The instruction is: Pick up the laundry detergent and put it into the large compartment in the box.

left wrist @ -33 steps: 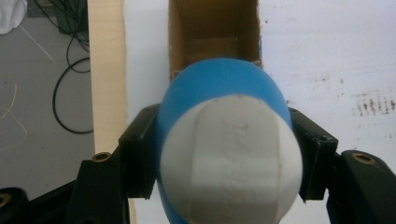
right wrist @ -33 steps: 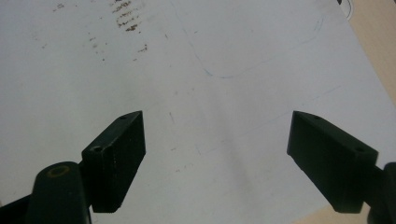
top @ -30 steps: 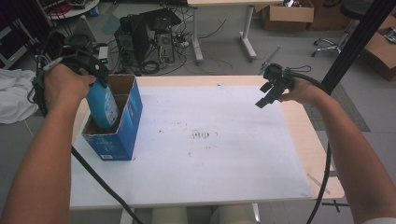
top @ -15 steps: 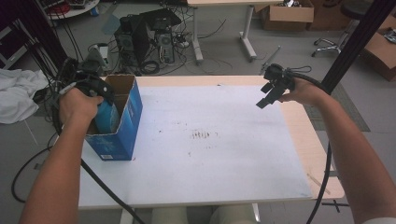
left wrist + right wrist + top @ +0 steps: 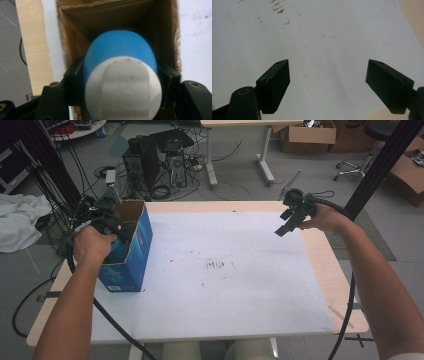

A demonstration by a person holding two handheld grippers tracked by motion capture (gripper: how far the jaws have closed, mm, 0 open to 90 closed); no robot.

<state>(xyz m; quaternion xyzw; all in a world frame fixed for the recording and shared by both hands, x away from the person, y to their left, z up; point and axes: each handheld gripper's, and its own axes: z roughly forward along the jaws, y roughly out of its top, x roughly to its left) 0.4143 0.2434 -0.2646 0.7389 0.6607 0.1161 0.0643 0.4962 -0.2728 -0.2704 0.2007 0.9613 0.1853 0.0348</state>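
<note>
Lower now than a second ago, the left hand-held gripper [image 5: 111, 227] has carried the blue bottle [image 5: 120, 62] down from above the rim into the open blue cardboard box [image 5: 137, 251], which stands near the left edge of the desk [image 5: 320, 255], toward its far corner. In the left gripper view the jaws are clamped on the bottle's sides just below its white cap [image 5: 123, 90], one black pad on each flank, and the brown inner walls of the box rise all around it. Gripping high on the body, near the cap, seems deliberate: it keeps the bottle hanging upright so it can pass down the narrow box without catching on the walls. From the high view little of the bottle can be seen past the hand, so how close its base is to the box floor cannot be told.

Over by the desk's far right corner, the right hand-held gripper [image 5: 289, 224] hovers above the white sheet [image 5: 332, 45], jaws spread wide with nothing between them. It appears to be parked clear of the work, since lowering the bottle is a one-handed job and the box looks steady enough on its own.
</note>
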